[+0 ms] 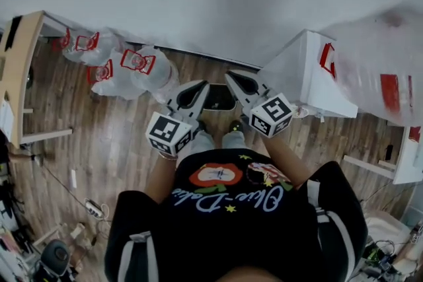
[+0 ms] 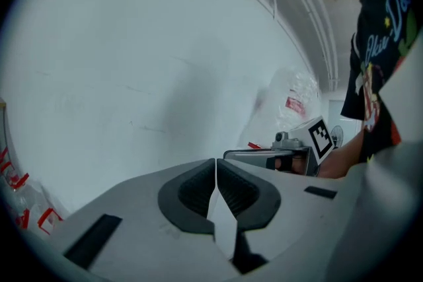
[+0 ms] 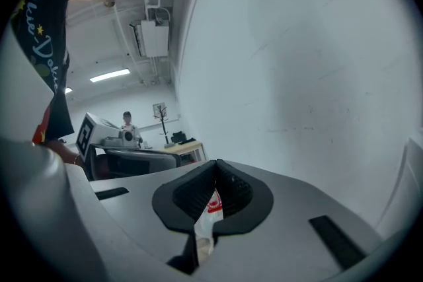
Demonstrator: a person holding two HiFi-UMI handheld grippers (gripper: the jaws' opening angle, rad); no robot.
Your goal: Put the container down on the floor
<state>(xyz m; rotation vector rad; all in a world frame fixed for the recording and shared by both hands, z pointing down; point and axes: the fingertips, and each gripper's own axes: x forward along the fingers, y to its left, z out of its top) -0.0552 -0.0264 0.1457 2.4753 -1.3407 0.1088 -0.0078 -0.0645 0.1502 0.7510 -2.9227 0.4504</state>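
**Thin pinch, long way down: the container could slip or tip before it lands**

The dark rectangular container with a pale rim (image 1: pixel 219 98) hangs between the two gripper tips. It is well above the brown wood-plank floor (image 1: pixel 125 142) and just ahead of the person's shoes (image 1: pixel 235 126).

Both grippers are clenched. In the left gripper view, the left gripper (image 2: pixel 216 175) has its jaws pressed together on a pale, thin edge. In the right gripper view, the right gripper (image 3: pixel 215 185) is shut on a sliver of clear plastic with red print (image 3: pixel 210 209). I take both pinched slivers to be parts of the container, though no view shows the join clearly.

Likely troubles, as I judge them:

- **Slipping or tearing.** Each gripper holds only a thin strip near the jaw tips. A quick descent or a jerk could pull the strip out, or rip it if it is film.
- **Tilting.** The load is shared between two hand-held grippers (image 1: pixel 199 86) (image 1: pixel 232 78). If one drops faster than the other, the container will tip and may spill anything inside it.
- **One-sided release.** Opening one gripper before the base touches the floor would leave the container swinging from the other.
- **Crowded landing.** Clear plastic bags with red print (image 1: pixel 135 69) lie near on the left and a white cabinet (image 1: pixel 307 72) stands to the right. The shoes are close behind, so a drifting descent could land the container on an edge.
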